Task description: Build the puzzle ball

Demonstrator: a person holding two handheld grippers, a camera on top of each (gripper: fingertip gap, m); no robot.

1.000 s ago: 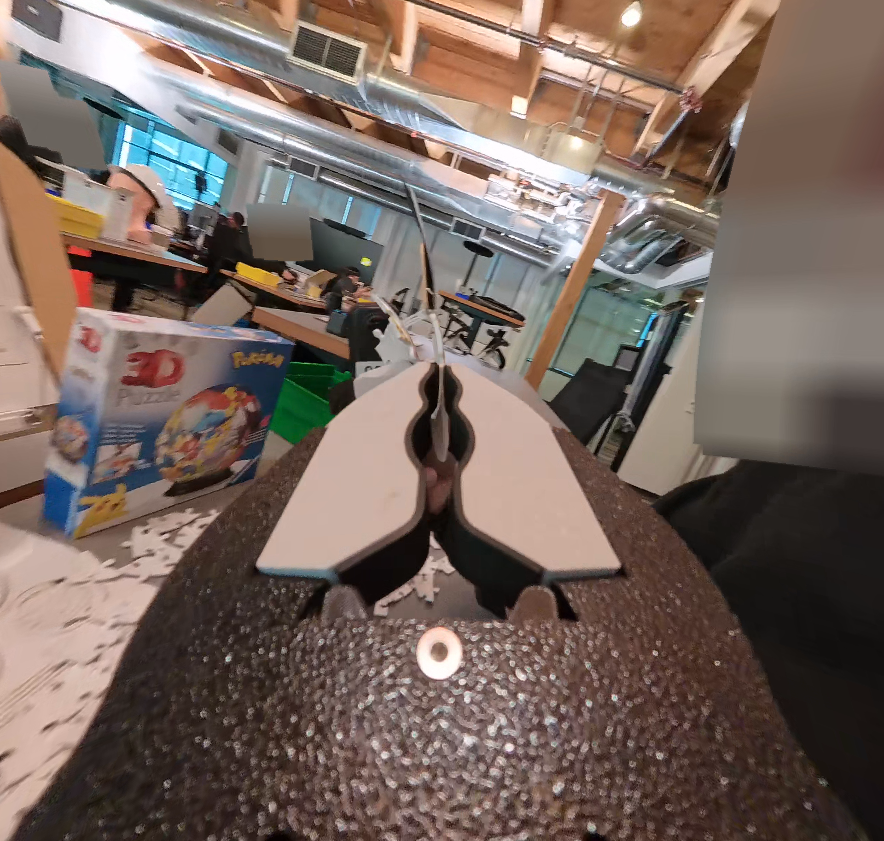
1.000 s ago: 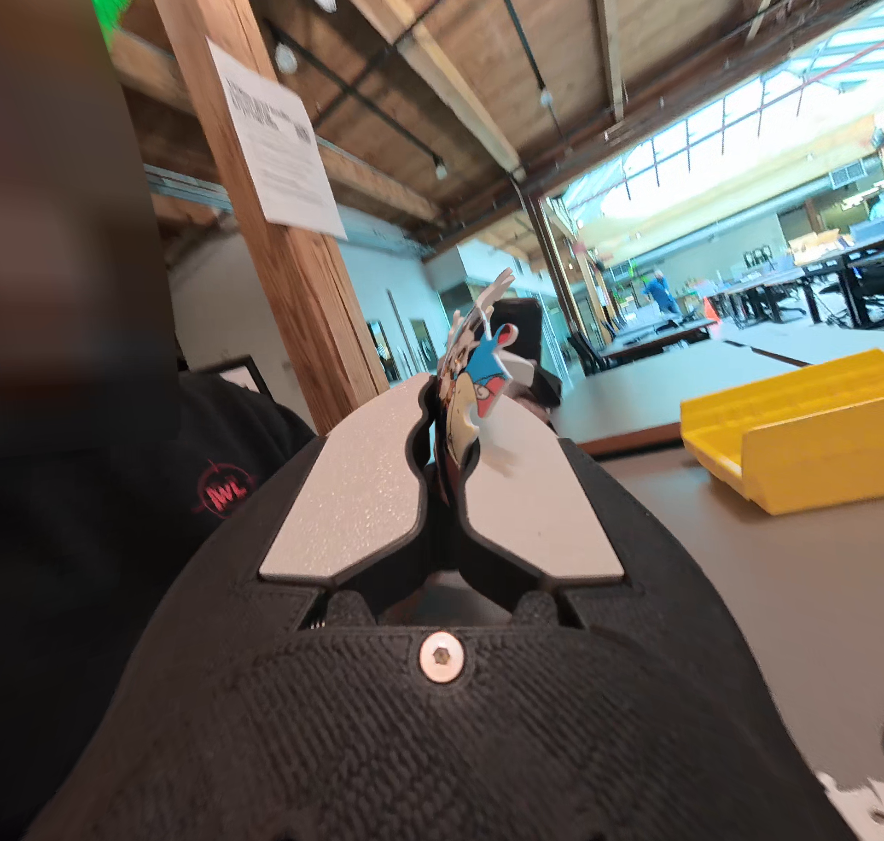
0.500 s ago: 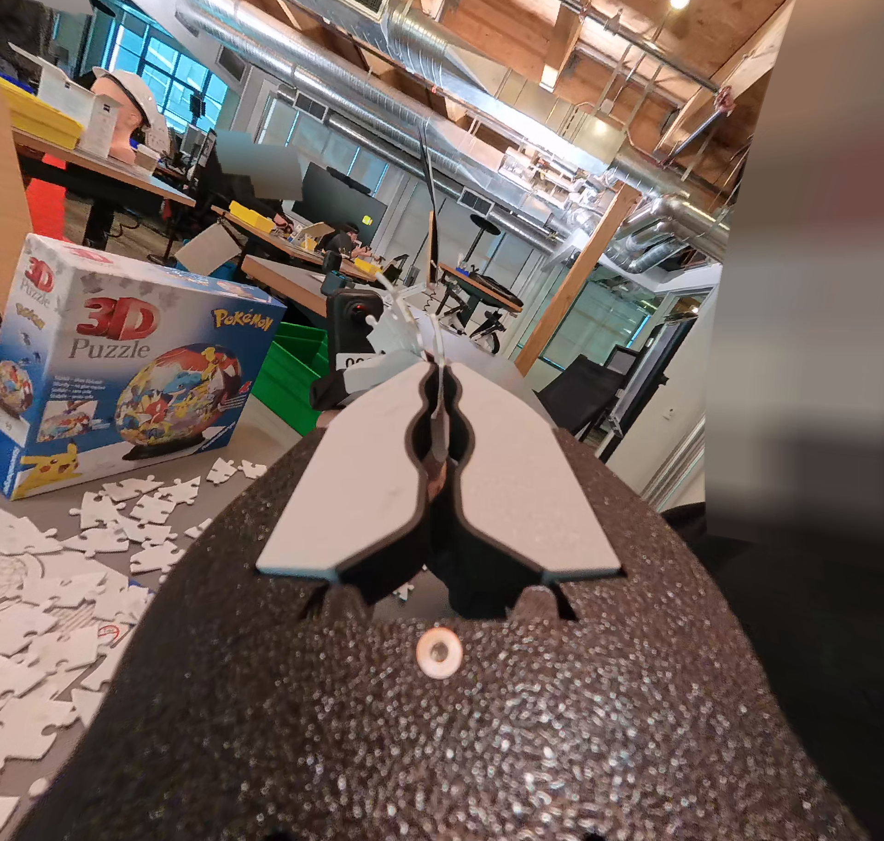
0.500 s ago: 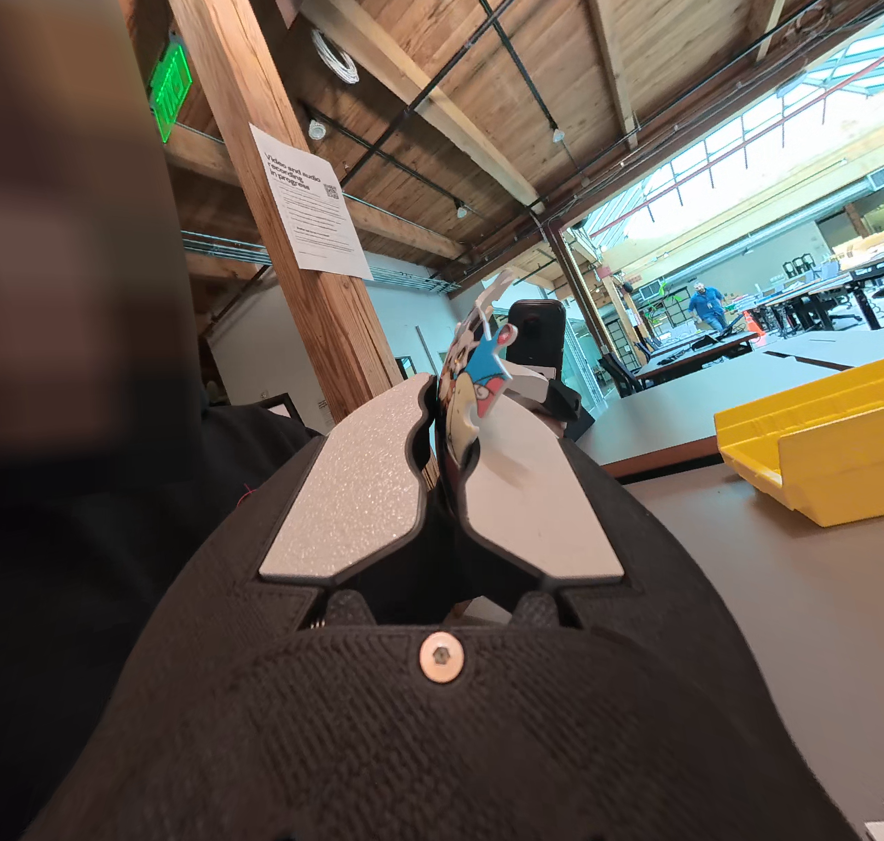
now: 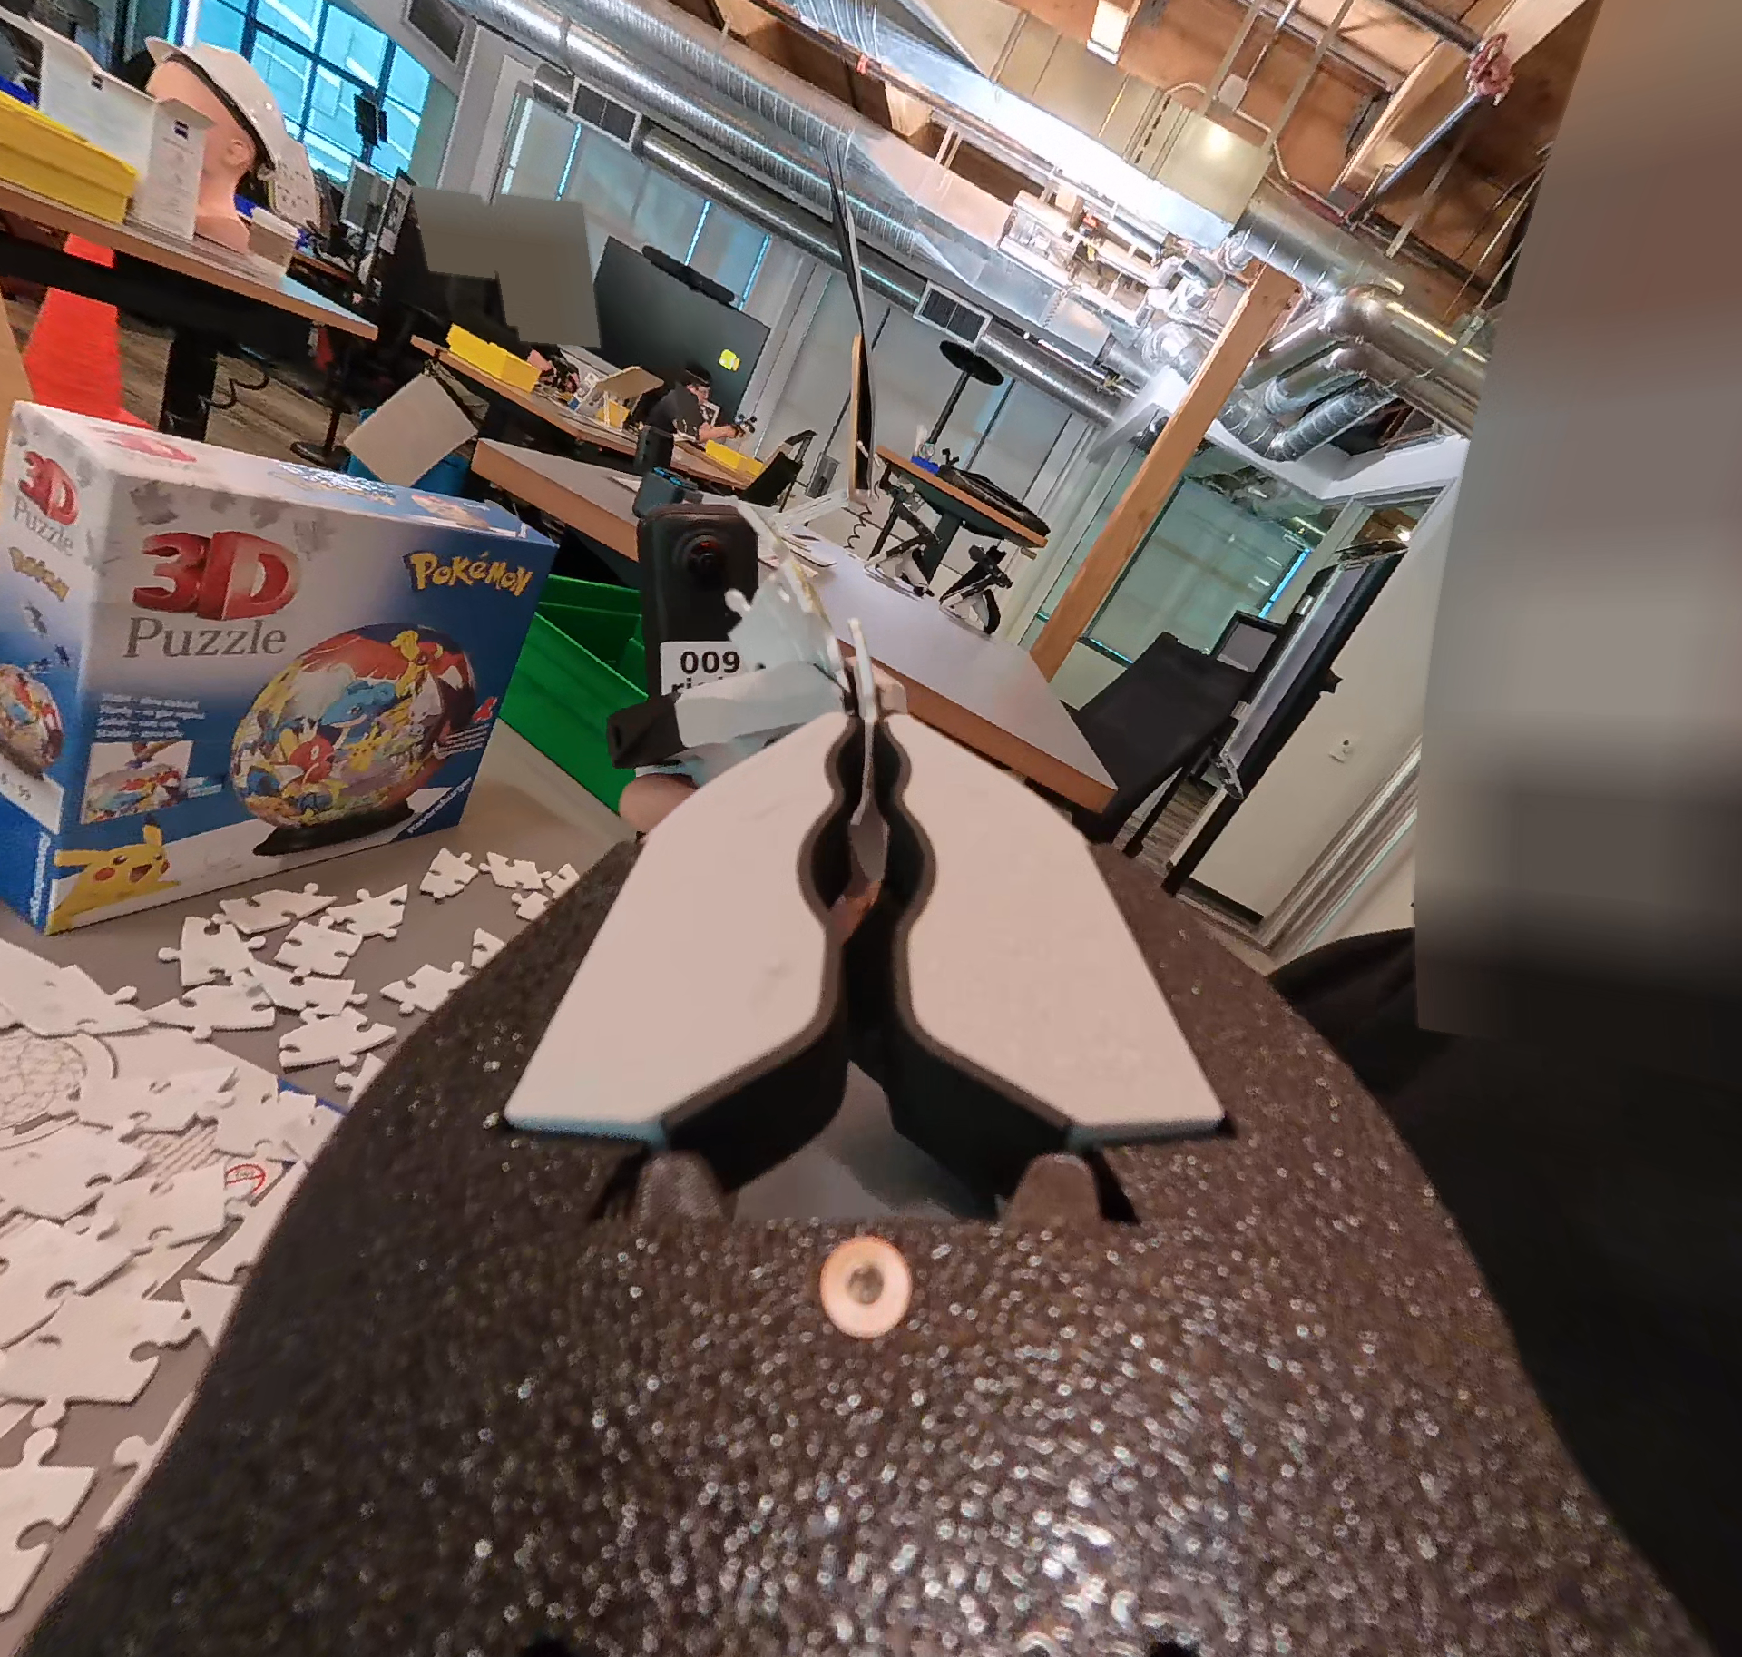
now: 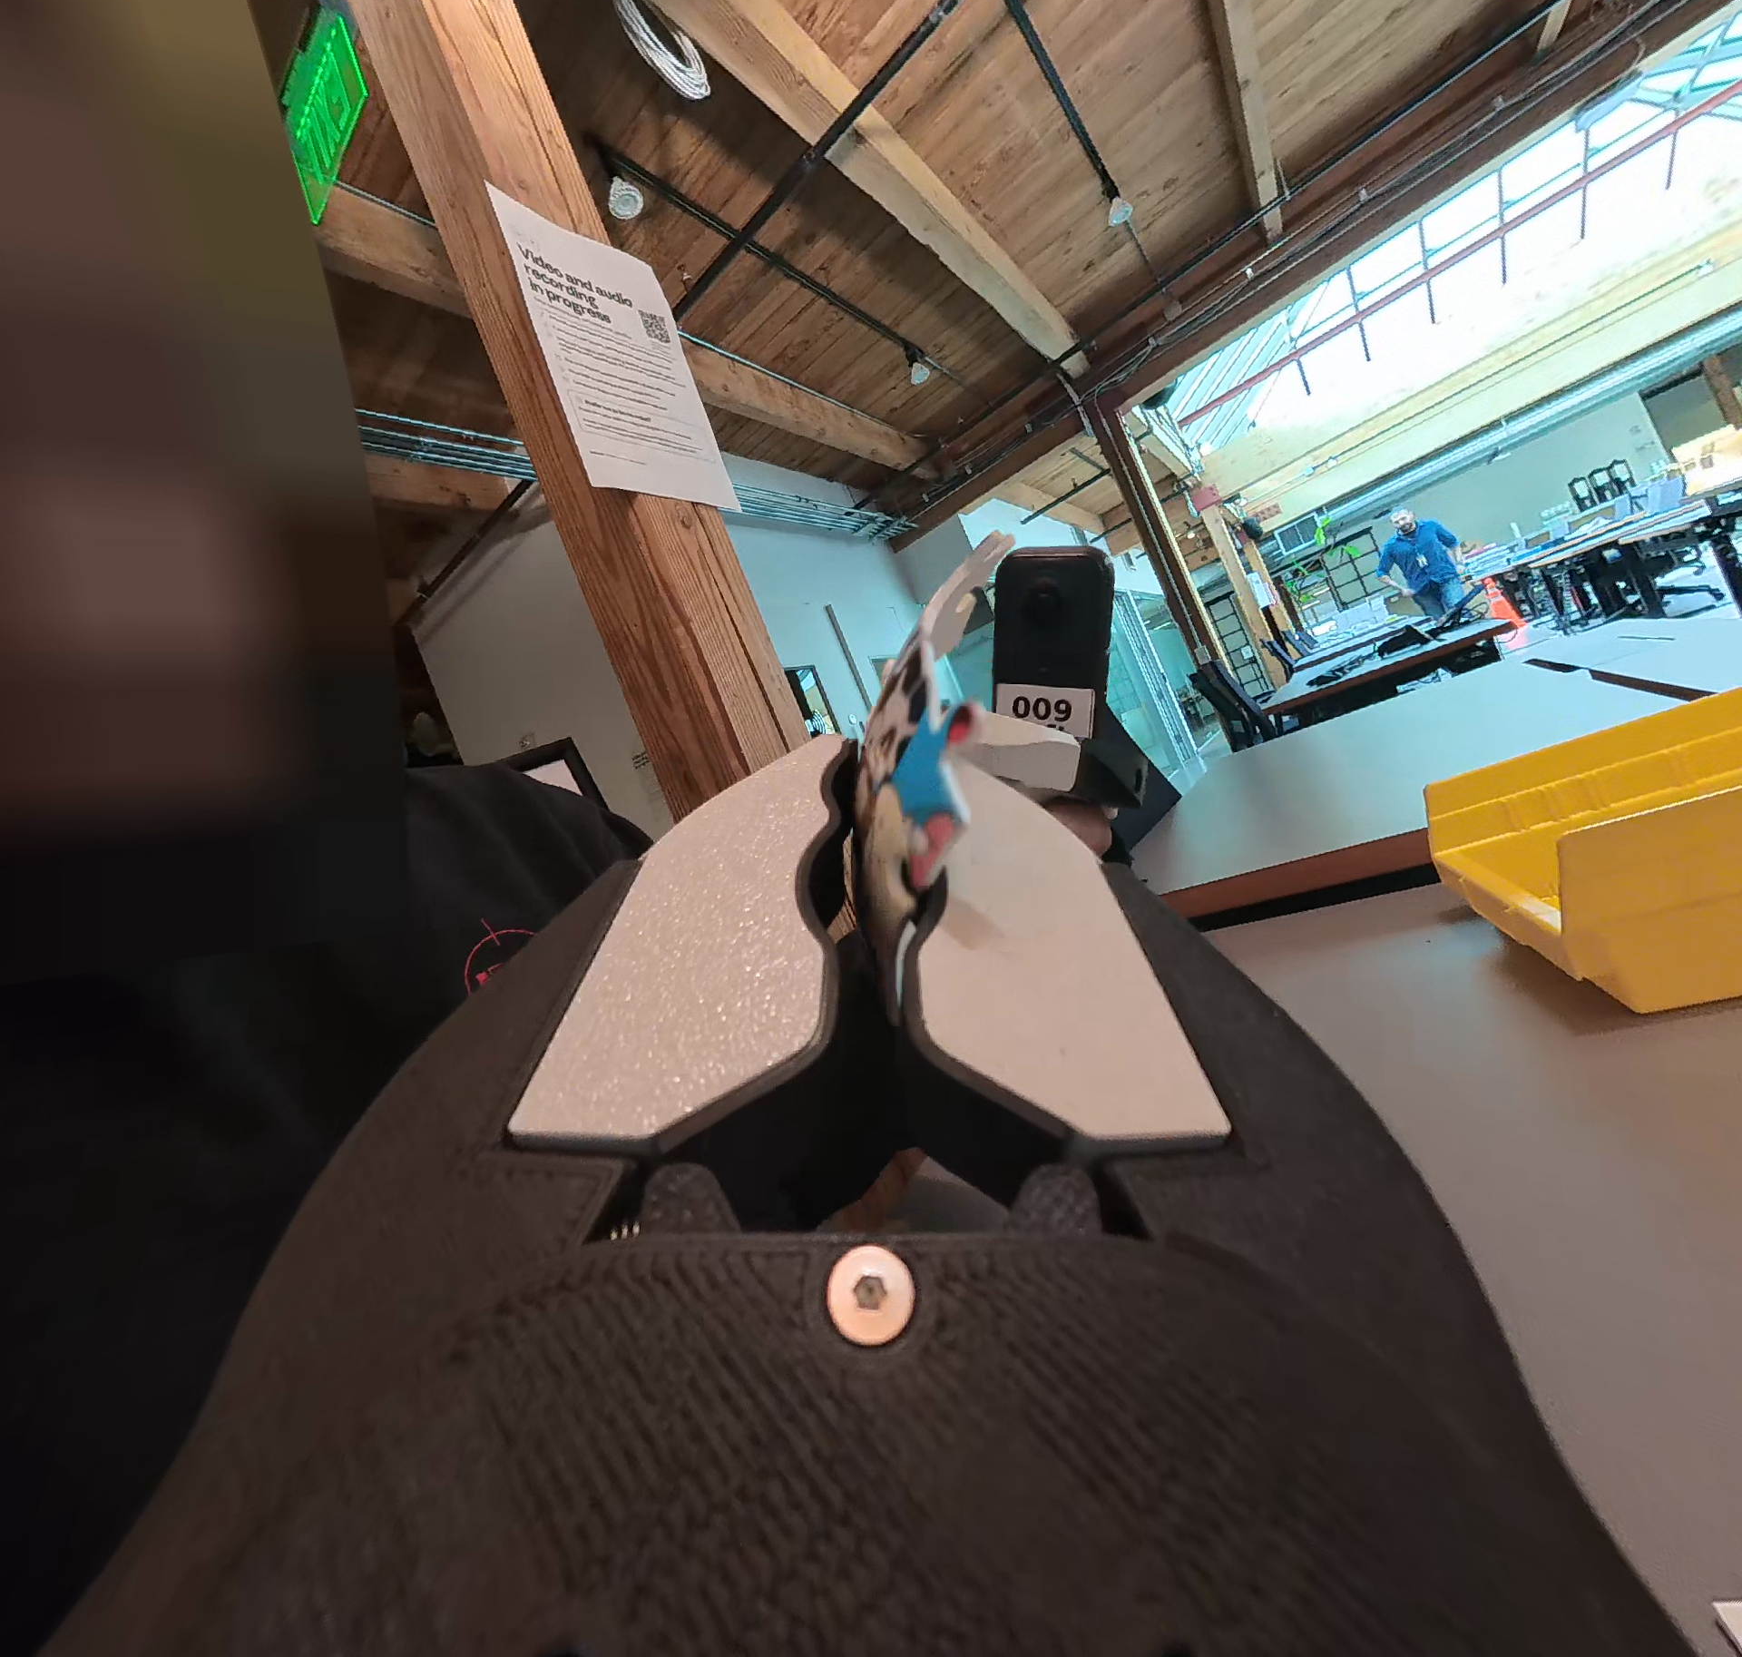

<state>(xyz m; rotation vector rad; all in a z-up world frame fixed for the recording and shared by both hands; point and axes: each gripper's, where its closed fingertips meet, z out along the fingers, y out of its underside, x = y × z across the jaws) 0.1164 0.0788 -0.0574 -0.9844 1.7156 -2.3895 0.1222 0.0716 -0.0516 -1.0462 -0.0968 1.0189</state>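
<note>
Left view: left gripper (image 5: 862,744) clenched on a white piece (image 5: 860,669) held edge-on, loose pieces (image 5: 283,942) and box (image 5: 236,669) on table at left; right view: right gripper (image 6: 872,791) clamps a colourful piece (image 6: 919,782), yellow bin (image 6: 1602,848) at right.

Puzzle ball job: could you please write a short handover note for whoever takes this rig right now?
Left claw: shut on a puzzle piece, held edge-on, raised off the table.
Right claw: shut on a joined strip of pieces, printed side showing.
The claws face each other, held pieces close together; whether they touch is unclear.
Loose pieces lie white side up on the grey table, beside the puzzle box.
Done: a short strip. Left: nearly the whole ball.
</note>
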